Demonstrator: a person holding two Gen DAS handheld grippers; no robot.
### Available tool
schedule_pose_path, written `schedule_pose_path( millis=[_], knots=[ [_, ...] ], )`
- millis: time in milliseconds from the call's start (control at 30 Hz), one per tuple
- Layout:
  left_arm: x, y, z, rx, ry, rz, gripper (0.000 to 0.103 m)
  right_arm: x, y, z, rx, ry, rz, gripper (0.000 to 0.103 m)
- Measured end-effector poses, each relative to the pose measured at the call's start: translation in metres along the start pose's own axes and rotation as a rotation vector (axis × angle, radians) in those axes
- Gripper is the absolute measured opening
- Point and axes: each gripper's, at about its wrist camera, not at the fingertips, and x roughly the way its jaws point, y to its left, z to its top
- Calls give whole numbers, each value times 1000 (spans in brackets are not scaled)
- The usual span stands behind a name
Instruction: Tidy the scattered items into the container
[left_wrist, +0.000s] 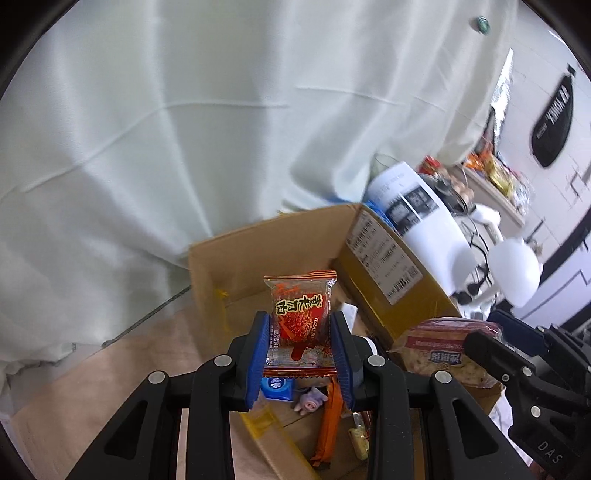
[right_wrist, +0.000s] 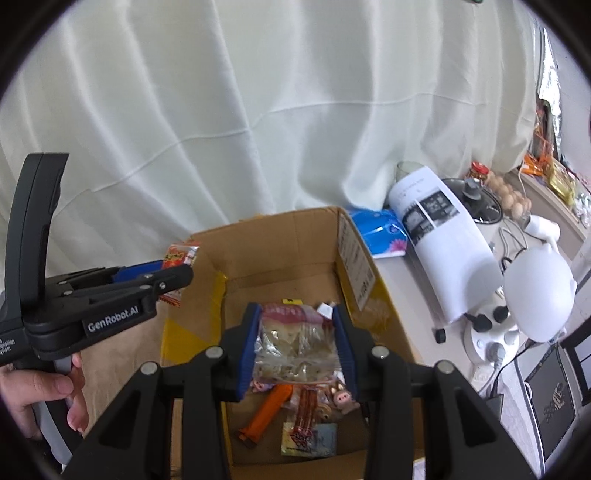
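My left gripper (left_wrist: 300, 334) is shut on a red snack packet (left_wrist: 300, 321) and holds it above the open cardboard box (left_wrist: 236, 258). In the right wrist view the left gripper (right_wrist: 173, 275) sits at the box's left wall with the red packet (right_wrist: 181, 256) in its tips. My right gripper (right_wrist: 296, 341) is shut on a clear bread packet (right_wrist: 295, 345) over the box (right_wrist: 280, 236). In the left wrist view the bread packet (left_wrist: 443, 350) shows at the right. Several small snacks lie on the box floor, among them an orange wrapper (right_wrist: 267, 410) and a pig toy (right_wrist: 345, 400).
A white curtain (right_wrist: 258, 110) hangs behind the box. A blue pack (right_wrist: 380, 232), a rolled paper (right_wrist: 443, 236), a white lamp (right_wrist: 537, 299), eggs (right_wrist: 509, 195) and cables crowd the table to the right. The person's hand (right_wrist: 40, 391) grips the left handle.
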Motion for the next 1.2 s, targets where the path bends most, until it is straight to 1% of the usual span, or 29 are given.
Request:
schedule_pose_path(
  millis=[67, 200, 300, 333, 367, 400, 433, 467, 533, 567, 700, 833, 900, 1033, 1100, 1200],
  knots=[
    [6, -7, -1, 16, 10, 5, 34, 2, -2, -4, 4, 8, -3, 44],
    [16, -8, -4, 2, 36, -29, 35, 7, -1, -12, -18, 31, -24, 45],
    [25, -10, -6, 6, 79, -47, 37, 12, -1, -17, -23, 57, -21, 47],
    [26, -10, -6, 5, 76, -54, 45, 12, -1, -17, -24, 60, -21, 49],
    [26, -10, -6, -1, 68, -65, 55, 14, -2, -17, -24, 67, -19, 53],
    [26, -9, -6, -5, 64, -71, 84, 15, -2, -17, -23, 74, -23, 68],
    [25, -8, -5, -10, 57, -73, 103, 16, -2, -17, -20, 75, -34, 81],
    [24, -8, -5, -8, 45, -75, 103, 17, -3, -17, -19, 72, -41, 85],
    [24, -6, -4, -4, 42, -61, 103, 19, -2, -17, -27, 77, -43, 100],
    [25, -5, -4, -3, 49, -57, 103, 21, -1, -17, -35, 80, -47, 103],
    [24, 1, -4, -15, 54, -51, 103, 23, 1, -19, -52, 80, -76, 103],
    [21, 8, -5, -35, 60, -49, 103, 24, -2, -18, -21, 87, -76, 103],
    [19, 10, -6, -29, 60, -19, 103, 25, -2, -18, -6, 97, -71, 103],
    [5, 25, -9, -81, 12, 10, 103, 22, 2, -15, -5, 91, -45, 103],
    [-3, 33, -9, -99, -6, 33, 103, 18, 6, -13, -8, 73, -49, 103],
    [-18, 47, -11, -118, -28, 59, 103, 13, 18, -9, -22, 58, -25, 103]
  ],
)
